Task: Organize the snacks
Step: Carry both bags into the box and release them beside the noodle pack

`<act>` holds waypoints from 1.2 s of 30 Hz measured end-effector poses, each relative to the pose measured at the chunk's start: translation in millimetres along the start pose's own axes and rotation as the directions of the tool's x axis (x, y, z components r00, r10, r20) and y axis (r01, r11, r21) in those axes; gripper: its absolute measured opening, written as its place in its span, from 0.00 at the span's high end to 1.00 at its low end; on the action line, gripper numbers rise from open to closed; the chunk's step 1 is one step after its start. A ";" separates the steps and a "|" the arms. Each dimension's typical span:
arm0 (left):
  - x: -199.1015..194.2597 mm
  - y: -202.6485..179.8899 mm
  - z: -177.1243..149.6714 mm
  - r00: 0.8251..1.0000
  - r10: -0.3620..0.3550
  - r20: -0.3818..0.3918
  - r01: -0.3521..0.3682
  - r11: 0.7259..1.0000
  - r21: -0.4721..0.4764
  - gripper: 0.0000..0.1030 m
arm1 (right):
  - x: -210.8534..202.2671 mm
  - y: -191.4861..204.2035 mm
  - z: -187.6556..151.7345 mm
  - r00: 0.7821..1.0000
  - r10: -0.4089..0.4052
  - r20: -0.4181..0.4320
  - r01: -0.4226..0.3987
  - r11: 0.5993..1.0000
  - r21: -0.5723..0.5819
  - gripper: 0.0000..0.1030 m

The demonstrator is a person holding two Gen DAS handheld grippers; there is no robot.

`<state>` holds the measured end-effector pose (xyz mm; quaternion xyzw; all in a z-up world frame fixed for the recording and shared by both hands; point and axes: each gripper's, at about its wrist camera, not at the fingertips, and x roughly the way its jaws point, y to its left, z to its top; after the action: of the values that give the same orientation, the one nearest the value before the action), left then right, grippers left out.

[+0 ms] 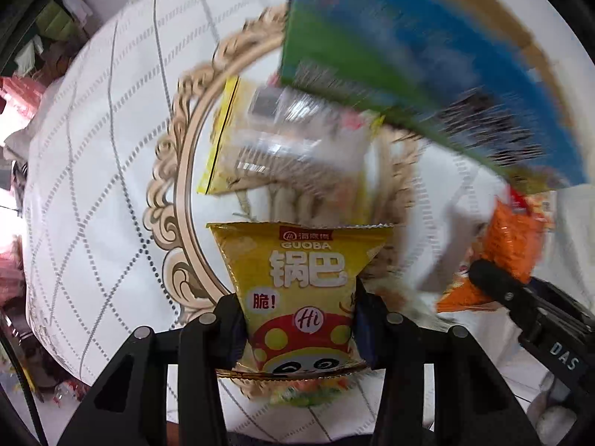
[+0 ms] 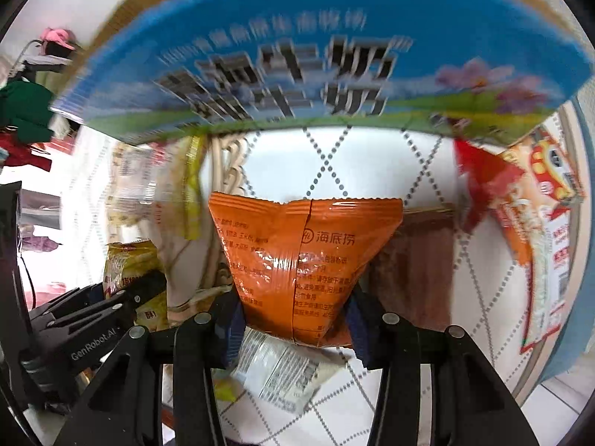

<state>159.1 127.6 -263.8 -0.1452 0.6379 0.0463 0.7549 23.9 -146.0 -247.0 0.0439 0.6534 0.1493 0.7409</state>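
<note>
Left gripper [image 1: 299,329] fingers pinch one yellow guoba packet [image 1: 301,290], lifted above tabletop [image 1: 104,148]. Right gripper [image 2: 295,321] fingers pinch one orange packet [image 2: 301,256], also off cloth. One blue-green carton [image 2: 319,55] just beyond both, blurred. One clear-yellow snack bag [image 1: 290,145] by carton. One red-orange bag [image 2: 535,223] at right. One white packet [image 2: 282,371] beneath orange one.

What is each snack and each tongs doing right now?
Left tongs: shut on the yellow bag.
Yellow bag: sealed, pinched, lifted off the cloth.
Right tongs: shut on the orange bag.
Orange bag: sealed, pinched, back side showing.
Blue box: standing on the table, blurred.
</note>
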 end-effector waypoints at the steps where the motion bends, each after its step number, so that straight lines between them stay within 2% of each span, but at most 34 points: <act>1: -9.8 -3.5 -0.8 1.000 -0.013 0.013 0.013 1.000 0.007 0.58 | -8.5 -1.0 -1.2 1.000 0.019 0.007 -0.019 1.000 0.003 0.53; 6: -75.3 -36.7 20.2 0.986 -0.132 0.099 0.127 0.990 0.063 0.58 | -69.5 -0.6 5.6 0.991 0.120 0.062 -0.120 0.993 -0.012 0.53; 9: -100.6 -56.4 63.0 0.976 -0.187 0.115 0.176 0.980 0.098 0.58 | -108.7 -3.0 31.7 0.981 0.158 0.113 -0.158 0.987 -0.010 0.53; 12: -113.6 -72.1 104.4 0.975 -0.178 0.132 0.158 0.976 0.151 0.58 | -137.7 -19.1 68.5 0.974 0.155 0.167 -0.155 0.988 -0.012 0.53; 14: -106.6 -83.2 138.1 0.980 -0.147 0.132 0.121 0.975 0.185 0.58 | -142.7 -23.7 97.6 0.973 0.120 0.197 -0.120 0.993 -0.013 0.53; 17: -74.3 -91.8 186.9 0.991 -0.095 0.099 0.073 0.976 0.206 0.58 | -143.0 -38.7 147.9 0.978 0.052 0.202 -0.050 0.999 -0.016 0.53; 20: -48.0 -99.4 226.0 0.997 -0.036 0.064 0.022 0.978 0.205 0.58 | -120.6 -49.3 195.7 0.990 0.013 0.142 -0.010 1.000 -0.017 0.53; 24: -20.2 -93.4 255.7 1.000 -0.005 0.016 0.001 0.980 0.197 0.57 | -89.6 -63.3 241.5 0.997 -0.047 0.064 0.048 0.999 -0.018 0.53; 28: -2.7 -93.1 275.6 1.000 0.010 -0.030 -0.005 0.985 0.174 0.55 | -63.0 -69.1 267.7 0.996 -0.088 0.020 0.089 0.996 -0.027 0.52; 29: 0.4 -93.7 280.8 0.999 0.018 -0.041 -0.011 0.986 0.168 0.52 | -57.2 -69.4 274.0 0.995 -0.099 0.010 0.099 0.995 -0.028 0.44; 30: 4.6 -92.2 285.5 0.998 0.016 -0.054 -0.008 0.988 0.157 0.38 | -53.0 -71.0 277.7 0.993 -0.116 0.003 0.116 0.993 -0.022 0.20; 31: 7.5 -91.2 289.0 0.998 0.010 -0.059 -0.001 0.988 0.152 0.20 | -49.8 -73.4 280.1 0.992 -0.126 0.001 0.126 0.992 -0.013 0.08; 32: 8.7 -90.4 290.8 0.998 0.011 -0.054 -0.003 0.989 0.145 0.13 | -47.6 -74.9 281.3 0.993 -0.119 0.002 0.119 0.993 -0.002 0.02; 33: 9.1 -90.7 293.2 0.999 0.014 -0.048 -0.007 0.990 0.139 0.08 | -46.3 -76.8 281.2 0.995 -0.104 0.005 0.104 0.995 0.014 0.02; 36: 10.7 -90.0 292.5 0.999 0.021 -0.041 -0.016 0.991 0.133 0.08 | -36.5 -78.4 280.9 0.996 -0.087 -0.002 0.087 0.996 0.033 0.02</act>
<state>461.7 121.9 -217.7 -0.0897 0.6565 0.0076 0.7489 308.7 -194.2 -192.5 0.0277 0.6572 0.1062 0.7457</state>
